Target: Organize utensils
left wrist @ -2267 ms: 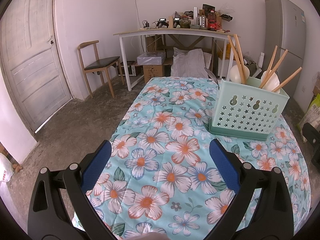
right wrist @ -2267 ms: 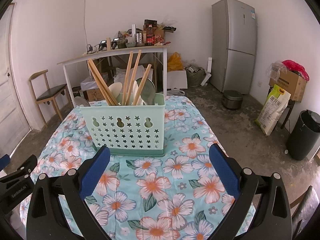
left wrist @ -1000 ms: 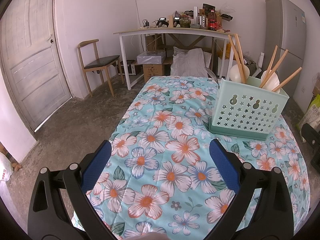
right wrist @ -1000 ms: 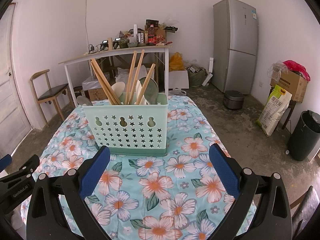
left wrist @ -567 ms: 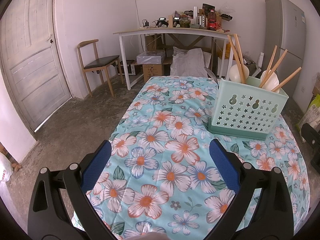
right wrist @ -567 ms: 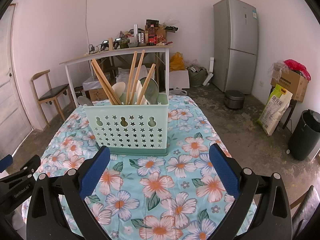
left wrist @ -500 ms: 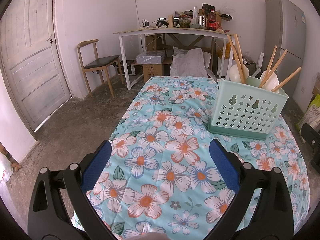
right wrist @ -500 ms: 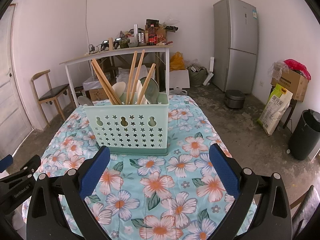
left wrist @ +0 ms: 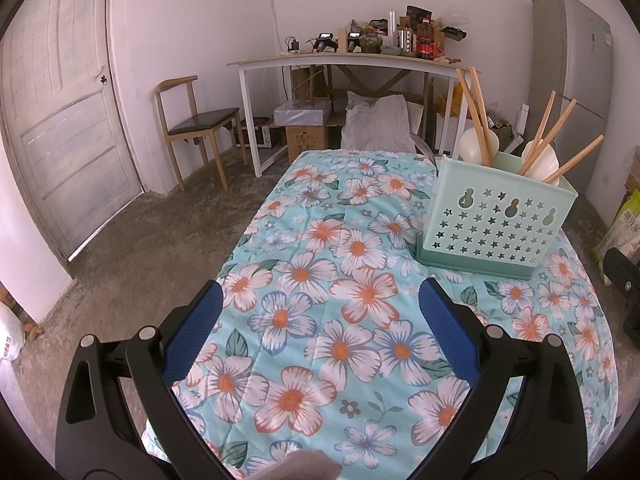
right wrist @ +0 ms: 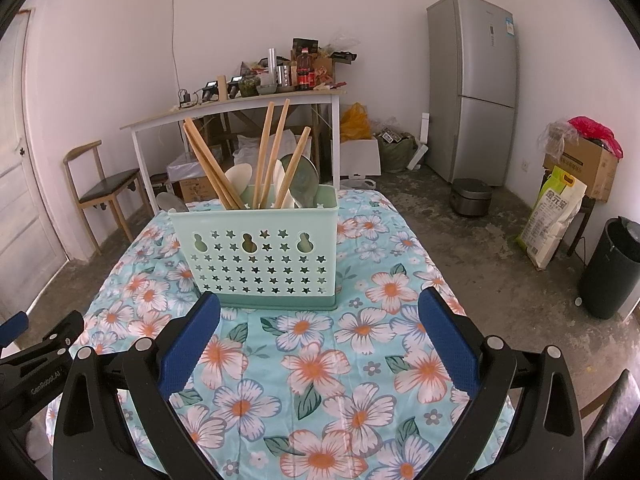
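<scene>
Basket (right wrist: 260,256) upright on the floral counter (right wrist: 360,344), chopsticks (right wrist: 269,152) and spoons leaning loosely inside. Both grippers, left (left wrist: 320,332) and right (right wrist: 320,336), hovering empty, fingers wide apart. Likely risk: nudging the light basket, tipping it, spilling utensils.

Soft even daylight, fisheye-warped edges

Utensil lower ends hidden inside the green caddy (right wrist: 256,256); spoon (right wrist: 167,201) behind it mostly covered; bin (right wrist: 612,268) cropped by the frame edge.
</scene>
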